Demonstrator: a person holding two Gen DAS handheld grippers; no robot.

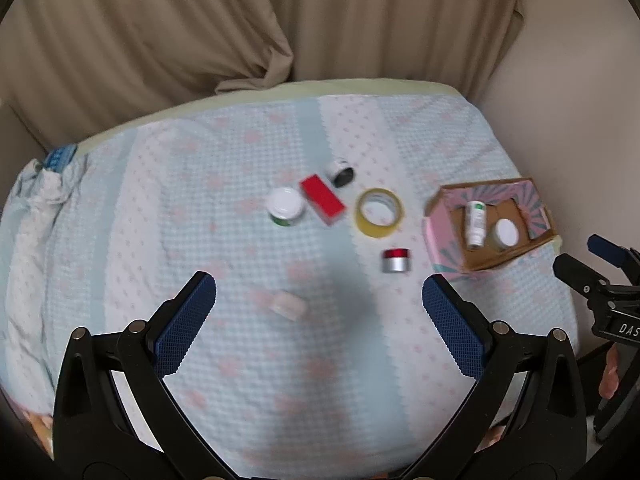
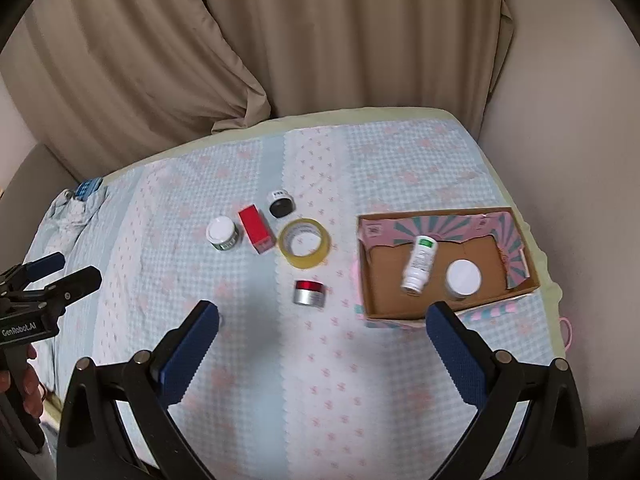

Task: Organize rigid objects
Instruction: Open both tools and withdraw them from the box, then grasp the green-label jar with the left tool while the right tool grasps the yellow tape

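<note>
Both tools are hovering wide open and empty over a bed: the left tool and the right tool. Nearest is lying a small silver jar, likely light, hard and slick, best pinched across its sides. Beyond are waiting a tape roll and red box; a cardboard box is sitting right.
</note>
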